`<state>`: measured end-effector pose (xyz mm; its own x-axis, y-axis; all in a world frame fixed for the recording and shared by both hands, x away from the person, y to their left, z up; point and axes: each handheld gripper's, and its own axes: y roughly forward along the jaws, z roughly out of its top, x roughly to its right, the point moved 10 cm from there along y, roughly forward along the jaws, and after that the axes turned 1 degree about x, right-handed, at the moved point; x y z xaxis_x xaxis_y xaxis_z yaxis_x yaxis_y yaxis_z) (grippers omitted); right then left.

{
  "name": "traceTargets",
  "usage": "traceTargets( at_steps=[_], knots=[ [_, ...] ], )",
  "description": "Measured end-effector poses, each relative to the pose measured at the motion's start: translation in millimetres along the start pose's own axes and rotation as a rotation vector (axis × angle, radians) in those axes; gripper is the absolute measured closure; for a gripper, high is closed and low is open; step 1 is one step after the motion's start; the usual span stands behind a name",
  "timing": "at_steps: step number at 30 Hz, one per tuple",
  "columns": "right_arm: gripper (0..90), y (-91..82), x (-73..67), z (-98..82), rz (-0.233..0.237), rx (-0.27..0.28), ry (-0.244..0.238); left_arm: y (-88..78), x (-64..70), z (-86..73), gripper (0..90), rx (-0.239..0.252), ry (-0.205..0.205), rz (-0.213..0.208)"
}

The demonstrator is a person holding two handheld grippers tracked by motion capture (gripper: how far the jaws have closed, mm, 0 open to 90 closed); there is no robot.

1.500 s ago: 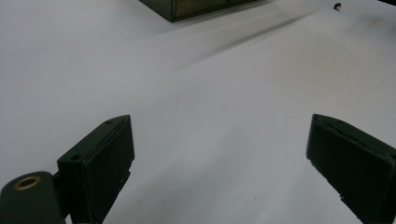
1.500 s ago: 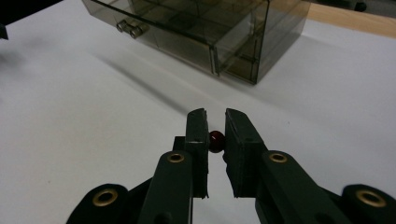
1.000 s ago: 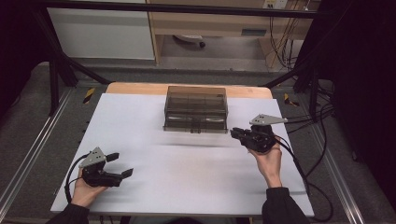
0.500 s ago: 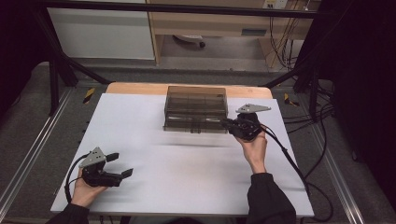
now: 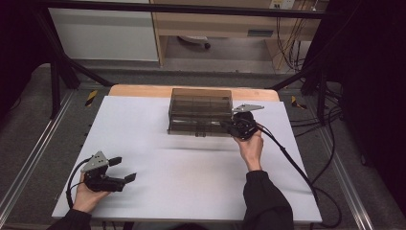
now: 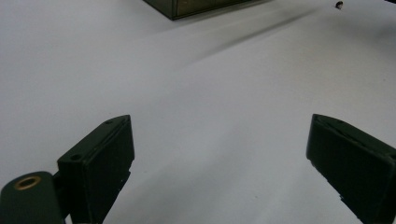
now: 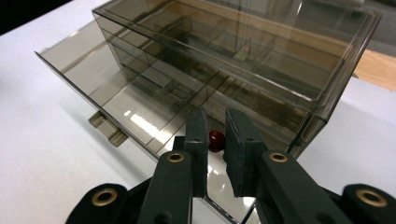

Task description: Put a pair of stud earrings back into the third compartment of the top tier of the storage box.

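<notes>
A small red bead (image 7: 215,138) sits between the right gripper's (image 7: 215,133) nearly closed jaws.

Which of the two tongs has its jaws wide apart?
The left tongs, over bare white table; the right tongs are nearly shut at the smoky clear plastic drawer box.

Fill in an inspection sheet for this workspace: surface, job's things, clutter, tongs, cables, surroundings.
Surface: white table top with a wooden strip at the far edge.
Job's things: smoky clear drawer box at the far middle, its bottom drawer pulled out; a small red bead lies in that drawer.
Clutter: nothing seen.
Tongs: left tongs rest near the front left corner, jaws wide apart with nothing between them. Right tongs are at the box's right front corner, jaws nearly together, the bead just beyond their tips; a grip cannot be told.
Cables: black cable trails from the right tongs over the table's right edge.
Surroundings: grey floor, black frame, cabinets behind.
</notes>
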<state>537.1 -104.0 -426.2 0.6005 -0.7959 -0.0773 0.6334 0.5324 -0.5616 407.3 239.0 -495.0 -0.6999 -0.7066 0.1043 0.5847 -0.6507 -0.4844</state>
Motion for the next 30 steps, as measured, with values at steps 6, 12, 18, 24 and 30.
traceTargets(
  at_steps=[6, 12, 18, 24, 30],
  knots=[
    [79.5, 8.6, 2.0, -5.2, -0.010, -0.025, 0.009, 0.0, 0.2, -0.1, 7.7, -0.001, 0.001, -0.001],
    [73.3, 11.0, 3.2, -5.6, -0.014, -0.024, 0.014, -0.2, -0.1, -0.1, 7.7, -0.001, 0.000, 0.000],
    [67.1, 1.4, 2.8, 1.7, -0.013, 0.016, 0.014, -0.4, -0.1, 0.1, 7.7, 0.001, 0.000, 0.000],
    [42.6, -29.3, 2.2, 9.9, -0.037, 0.069, -0.012, -0.6, 0.3, 0.4, 7.7, 0.002, 0.000, 0.001],
    [27.9, -52.2, 5.1, 4.5, -0.029, 0.101, 0.022, -0.3, 0.2, 0.1, 7.7, -0.001, 0.000, 0.001]
  ],
)
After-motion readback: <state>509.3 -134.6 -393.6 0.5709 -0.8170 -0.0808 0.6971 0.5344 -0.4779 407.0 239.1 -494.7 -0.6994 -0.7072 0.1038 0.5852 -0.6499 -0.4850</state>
